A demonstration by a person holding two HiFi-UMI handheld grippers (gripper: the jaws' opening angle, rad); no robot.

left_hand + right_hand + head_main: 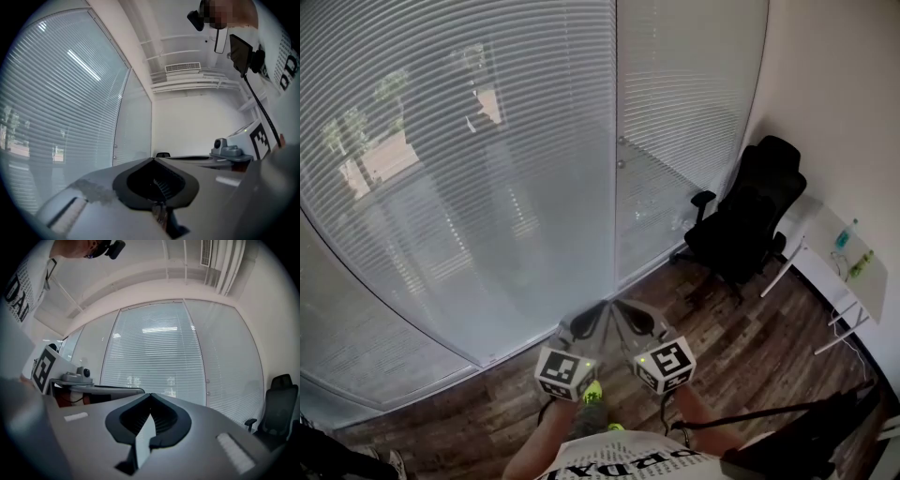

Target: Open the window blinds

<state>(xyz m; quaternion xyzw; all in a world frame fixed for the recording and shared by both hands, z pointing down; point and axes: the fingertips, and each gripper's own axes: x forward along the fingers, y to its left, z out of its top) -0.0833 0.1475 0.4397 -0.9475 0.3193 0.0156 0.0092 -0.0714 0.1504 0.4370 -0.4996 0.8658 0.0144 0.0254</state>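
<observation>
Facing 2 blind panels (487, 169), 1 chair (748, 220); L claw (596, 315), R claw (624, 309) shut.

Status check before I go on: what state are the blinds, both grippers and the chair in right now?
Blinds: lowered all the way, slats tilted enough to let some of the outside show through.
Left gripper: shut, empty, not touching the blinds.
Right gripper: shut, empty, close beside the left gripper.
Chair: upright, unoccupied, in the corner.
</observation>
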